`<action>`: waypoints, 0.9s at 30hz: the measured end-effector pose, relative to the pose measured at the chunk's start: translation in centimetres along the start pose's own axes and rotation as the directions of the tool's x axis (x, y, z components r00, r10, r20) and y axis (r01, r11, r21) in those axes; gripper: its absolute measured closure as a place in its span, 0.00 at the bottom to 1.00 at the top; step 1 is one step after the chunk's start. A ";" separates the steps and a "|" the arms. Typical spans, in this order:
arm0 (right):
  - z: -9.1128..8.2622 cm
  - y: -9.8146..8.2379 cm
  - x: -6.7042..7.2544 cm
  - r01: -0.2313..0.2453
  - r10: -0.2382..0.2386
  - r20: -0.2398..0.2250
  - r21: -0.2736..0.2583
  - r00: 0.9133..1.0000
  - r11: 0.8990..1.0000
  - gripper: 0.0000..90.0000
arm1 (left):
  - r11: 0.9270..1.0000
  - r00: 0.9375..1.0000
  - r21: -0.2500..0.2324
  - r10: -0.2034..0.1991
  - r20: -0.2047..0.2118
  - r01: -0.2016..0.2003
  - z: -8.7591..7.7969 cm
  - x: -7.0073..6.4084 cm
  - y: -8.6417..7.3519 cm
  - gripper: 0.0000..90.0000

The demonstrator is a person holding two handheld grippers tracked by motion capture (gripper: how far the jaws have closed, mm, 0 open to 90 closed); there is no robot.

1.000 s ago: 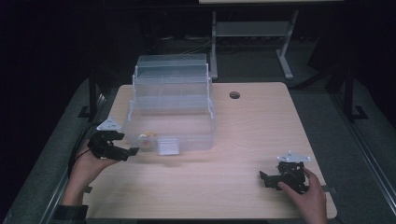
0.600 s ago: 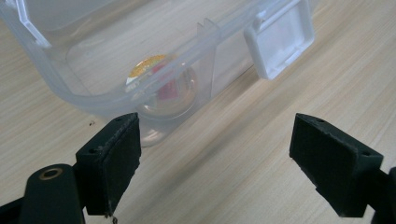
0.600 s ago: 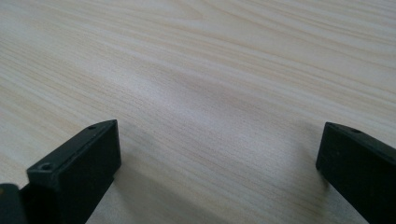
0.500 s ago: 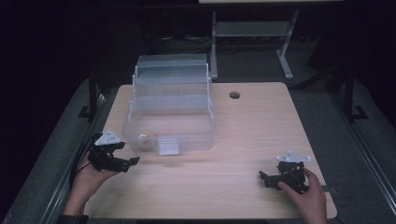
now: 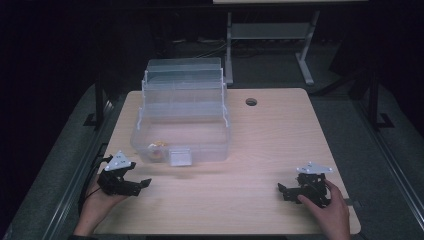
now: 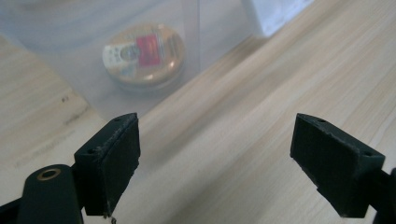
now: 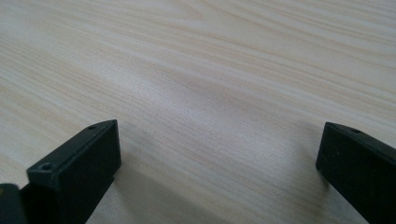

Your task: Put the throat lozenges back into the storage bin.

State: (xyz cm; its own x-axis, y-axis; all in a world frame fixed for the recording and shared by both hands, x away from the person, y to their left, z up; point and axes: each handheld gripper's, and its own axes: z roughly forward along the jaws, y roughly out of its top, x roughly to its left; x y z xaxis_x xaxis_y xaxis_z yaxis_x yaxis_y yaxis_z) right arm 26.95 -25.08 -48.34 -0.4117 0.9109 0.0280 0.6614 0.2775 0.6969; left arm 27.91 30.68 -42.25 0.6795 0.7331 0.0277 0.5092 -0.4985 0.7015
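Note:
A clear plastic bin [image 5: 182, 140] with its lid raised stands on the wooden table [image 5: 260, 150], left of the middle. Inside it, near the front left corner, lies a small round tin [image 5: 158, 149] with a red and white label; the left gripper view has the tin [image 6: 144, 55] behind the bin's clear wall. My left gripper [image 5: 142, 184] rests low near the table's front left, a short way before the bin, open with nothing between its fingers [image 6: 109, 163]. My right gripper [image 5: 282, 190] sits at the front right, open over bare wood [image 7: 210, 107].
A white latch tab [image 5: 180, 157] hangs on the bin's front wall. A round cable hole [image 5: 251, 102] is in the table's far right part. A white desk frame [image 5: 265, 35] stands behind the table. Dark floor surrounds it.
My left gripper has drawn back from the bin's front left corner toward the table's near edge. The right gripper has stayed where it was.

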 end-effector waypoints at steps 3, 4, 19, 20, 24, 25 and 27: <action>0.0 0.0 0.0 0.000 0.000 0.000 0.000 1.000 1.000 0.00 | 1.000 1.000 -0.004 0.000 0.002 0.000 0.3 -0.2 -0.7 0.15; 0.0 0.0 0.0 0.000 0.000 0.000 0.000 1.000 1.000 0.00 | 1.000 1.000 -0.009 0.003 -0.003 -0.003 0.4 -0.3 -0.9 0.14; 0.0 0.0 0.0 0.000 0.000 0.000 0.000 1.000 1.000 0.00 | 1.000 1.000 -0.008 -0.004 -0.019 0.004 1.3 -0.8 -3.5 0.12; 0.0 0.0 0.0 0.000 0.000 0.000 0.000 1.000 1.000 0.00 | 1.000 1.000 -0.006 -0.005 -0.021 0.004 1.3 -0.8 -3.7 0.12; 0.0 0.0 0.0 0.000 0.000 0.000 0.000 1.000 1.000 0.00 | 1.000 0.999 -0.010 -0.004 -0.033 0.004 1.6 -0.9 -4.1 0.12; 0.0 0.0 0.0 0.000 0.000 0.000 0.000 1.000 1.000 0.00 | 1.000 0.999 -0.009 -0.006 -0.036 0.006 1.7 -0.9 -4.2 0.12; 0.0 0.0 0.0 0.000 0.000 0.000 0.000 1.000 1.000 0.00 | 1.000 0.999 -0.001 -0.004 -0.045 0.004 1.9 -0.8 -4.4 0.12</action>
State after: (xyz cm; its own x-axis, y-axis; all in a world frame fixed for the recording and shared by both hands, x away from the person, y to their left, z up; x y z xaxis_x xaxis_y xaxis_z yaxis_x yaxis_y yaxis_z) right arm 26.95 -25.08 -48.34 -0.4118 0.9108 0.0277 0.6612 0.2778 0.6969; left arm 26.11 31.36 -46.67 0.6533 0.7550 0.0568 0.5112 -0.4952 0.7025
